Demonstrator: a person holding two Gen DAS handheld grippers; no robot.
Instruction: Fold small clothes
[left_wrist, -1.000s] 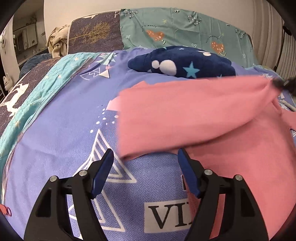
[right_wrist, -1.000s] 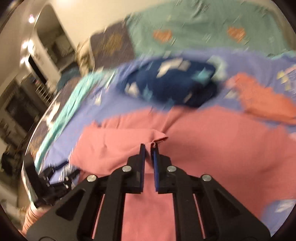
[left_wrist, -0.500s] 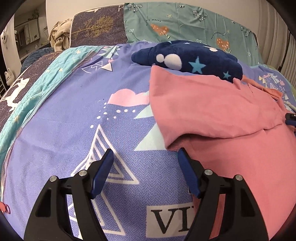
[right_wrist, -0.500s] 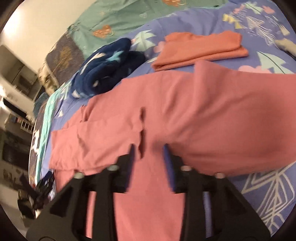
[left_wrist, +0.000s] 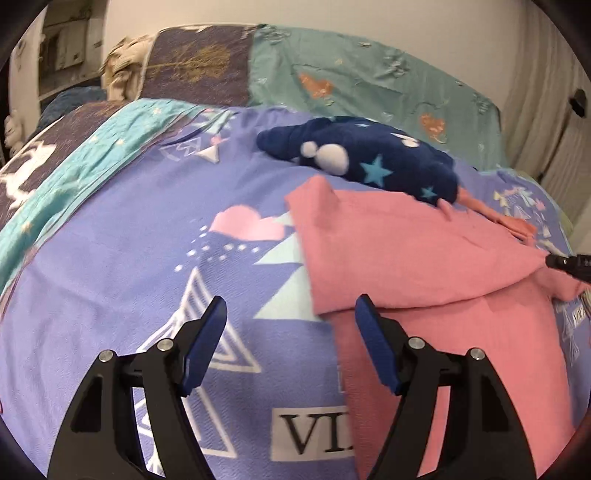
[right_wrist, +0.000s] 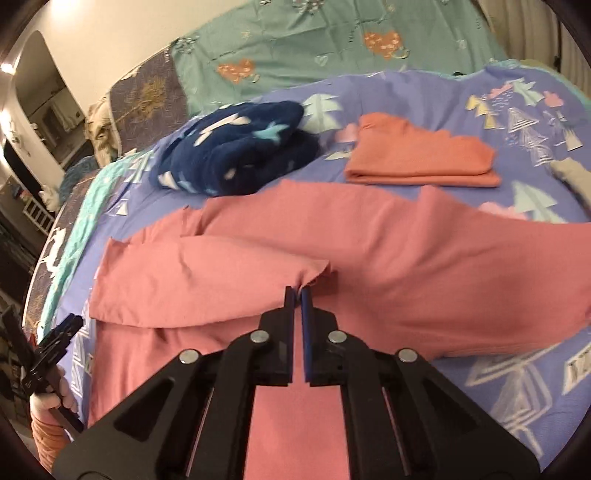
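Pink garment now folded across itself on purple bedspread printed "VI", navy star-print fleece and folded orange cloth beyond, right gripper pressed together pinching pink fabric edge, left gripper spread, empty.

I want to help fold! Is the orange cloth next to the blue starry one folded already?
Yes, folded. In the right wrist view the orange cloth lies as a neat flat rectangle with stacked layers showing along its near edge.
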